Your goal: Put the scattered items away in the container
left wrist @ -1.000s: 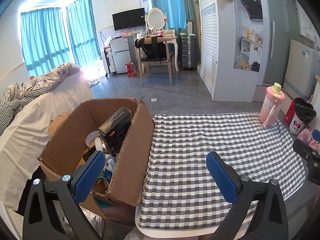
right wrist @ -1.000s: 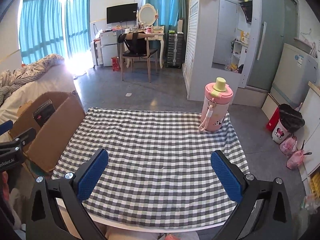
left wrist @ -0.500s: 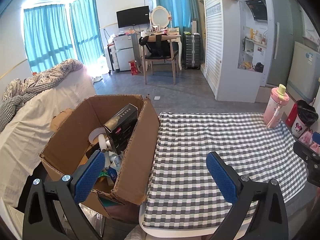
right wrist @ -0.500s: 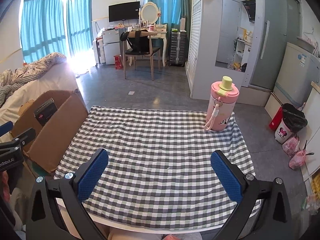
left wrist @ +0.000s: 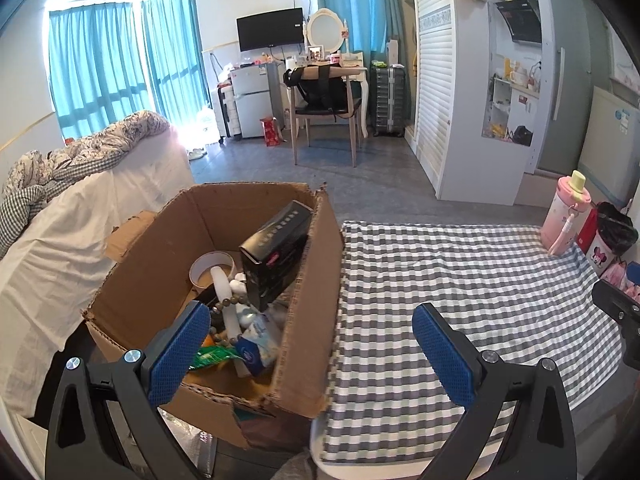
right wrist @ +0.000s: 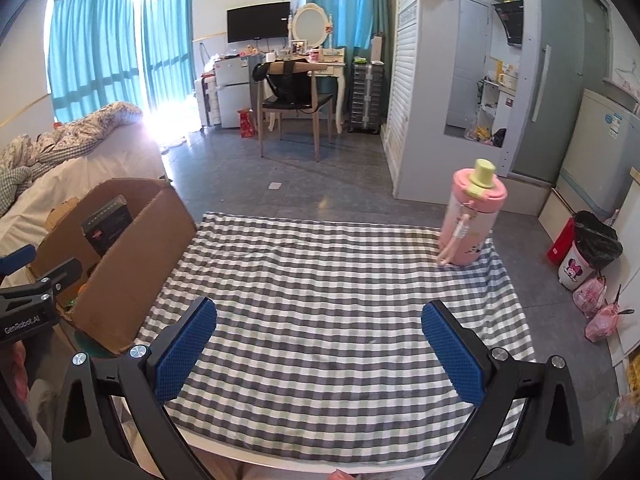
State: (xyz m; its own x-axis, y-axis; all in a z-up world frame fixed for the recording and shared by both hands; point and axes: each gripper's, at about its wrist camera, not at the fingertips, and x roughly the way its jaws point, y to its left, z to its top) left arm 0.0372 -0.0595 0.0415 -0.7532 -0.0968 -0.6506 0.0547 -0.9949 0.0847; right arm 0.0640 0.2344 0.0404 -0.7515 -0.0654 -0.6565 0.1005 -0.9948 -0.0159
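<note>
A brown cardboard box stands off the table's left edge, holding a black carton, a tape roll, a bead string and several small packets. My left gripper is open, its left finger over the box's near corner and its right finger over the checked cloth. My right gripper is open above the near part of the grey-and-white checked tablecloth, nothing between its fingers. A pink bottle with a yellow cap stands upright at the cloth's far right corner. The box lies to the left in the right wrist view.
A bed with a white sheet runs behind the box on the left. A wooden chair, a desk, a small fridge and a suitcase stand across the grey floor. A bin and pink bags sit to the table's right.
The left gripper view has risen and shifted left, showing more of the box's inside. The right gripper has drifted slightly left and back. Both stay open and empty.
</note>
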